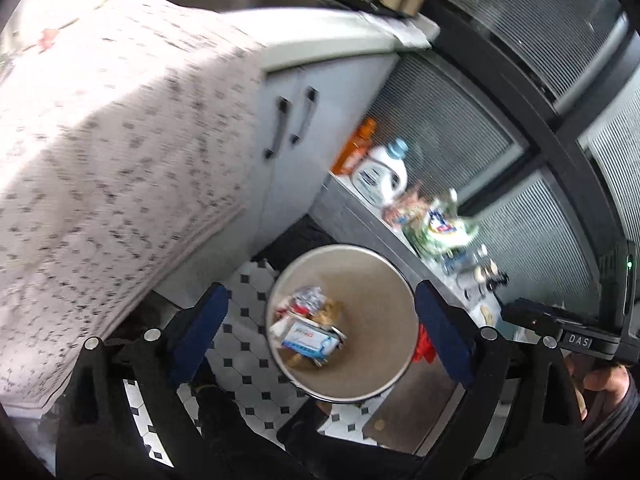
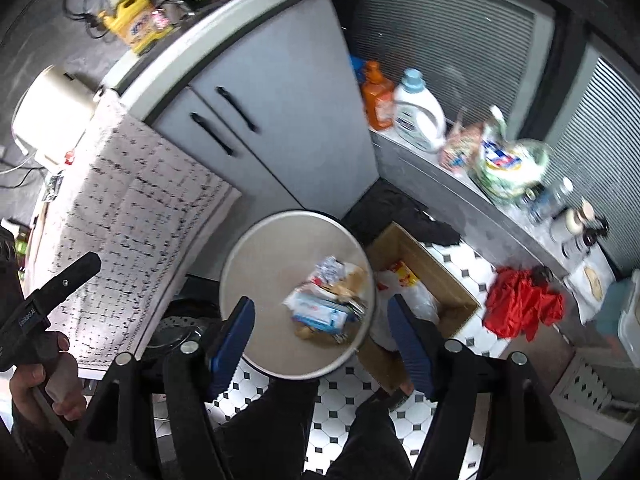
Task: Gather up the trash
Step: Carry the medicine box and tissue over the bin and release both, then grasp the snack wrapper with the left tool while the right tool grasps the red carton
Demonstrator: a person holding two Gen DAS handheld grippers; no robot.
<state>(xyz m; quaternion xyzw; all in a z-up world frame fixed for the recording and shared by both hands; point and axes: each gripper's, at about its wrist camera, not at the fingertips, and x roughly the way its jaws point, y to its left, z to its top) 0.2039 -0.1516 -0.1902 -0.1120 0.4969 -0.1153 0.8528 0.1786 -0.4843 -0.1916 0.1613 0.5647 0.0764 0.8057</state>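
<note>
A round metal bin (image 1: 380,280) stands on the tiled floor below both grippers; it also shows in the right wrist view (image 2: 256,264). Wrappers and a blue-white packet (image 1: 310,340) lie in its bottom, seen too in the right wrist view (image 2: 320,312). My left gripper (image 1: 320,332) is open and empty, its blue pads (image 1: 200,328) spread on either side of the bin, above it. My right gripper (image 2: 320,336) is open and empty above the bin's near rim. The left gripper's body shows at the left of the right wrist view (image 2: 48,300).
A patterned tablecloth (image 1: 100,160) hangs at the left over a table edge. Grey cabinet doors (image 2: 260,120) stand behind the bin. Detergent bottles (image 2: 416,112) and bags sit on a low ledge at right. A cardboard box (image 2: 432,276) and red cloth (image 2: 520,304) lie beside the bin.
</note>
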